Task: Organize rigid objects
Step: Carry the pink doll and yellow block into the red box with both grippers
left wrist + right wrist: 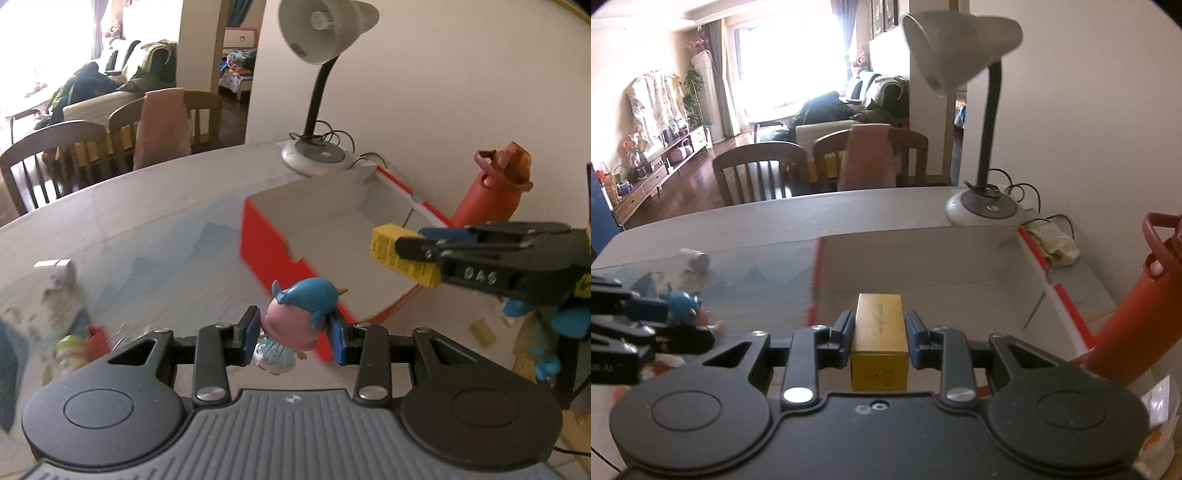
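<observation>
A small toy figure [295,317] with a blue cap, pink head and pale blue dress hangs between the blue pads of my left gripper [293,334], which is shut on it just short of the box's near corner. My right gripper [880,334] is shut on a yellow carton [880,341], held lengthwise over the near edge of the open red-and-white cardboard box [923,266]. The left wrist view shows the right gripper [410,254] from the side, carrying the yellow carton [388,245] above the box [266,240]. The right wrist view has the toy [683,302] at far left.
A desk lamp [982,206] stands behind the box against the wall. A red bottle [1137,314] leans at the box's right. A folded cloth [1052,243] lies beyond the box. Small items [62,291] lie on the table's left. Wooden chairs [761,170] stand past the far edge.
</observation>
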`<state>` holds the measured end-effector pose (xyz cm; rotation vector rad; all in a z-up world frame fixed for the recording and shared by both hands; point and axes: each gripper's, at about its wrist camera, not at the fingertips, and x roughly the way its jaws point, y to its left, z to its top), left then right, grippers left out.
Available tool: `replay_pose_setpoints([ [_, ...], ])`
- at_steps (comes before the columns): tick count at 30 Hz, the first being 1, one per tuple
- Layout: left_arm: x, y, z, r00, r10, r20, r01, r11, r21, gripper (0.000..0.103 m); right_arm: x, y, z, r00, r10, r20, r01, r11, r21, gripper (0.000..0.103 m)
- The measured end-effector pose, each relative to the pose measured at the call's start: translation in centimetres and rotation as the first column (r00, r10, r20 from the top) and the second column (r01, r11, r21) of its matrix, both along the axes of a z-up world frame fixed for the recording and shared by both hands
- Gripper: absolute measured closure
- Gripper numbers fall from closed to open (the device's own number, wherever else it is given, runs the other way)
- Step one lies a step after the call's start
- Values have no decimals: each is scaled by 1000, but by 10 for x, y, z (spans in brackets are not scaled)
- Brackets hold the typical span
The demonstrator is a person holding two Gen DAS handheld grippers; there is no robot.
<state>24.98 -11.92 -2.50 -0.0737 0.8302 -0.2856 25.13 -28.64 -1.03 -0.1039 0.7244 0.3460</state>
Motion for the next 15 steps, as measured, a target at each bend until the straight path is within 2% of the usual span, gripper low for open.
replay_pose_setpoints([
  [9, 67, -63, 1, 999, -19, -32, 20, 999, 26, 66, 49, -36, -27, 999, -6, -38, 5, 1000, -29, 75],
  [15, 111, -100, -13, 996, -37, -80, 42, 997, 59, 66, 69, -45, -48, 996, 26, -80, -30, 998, -51, 75],
])
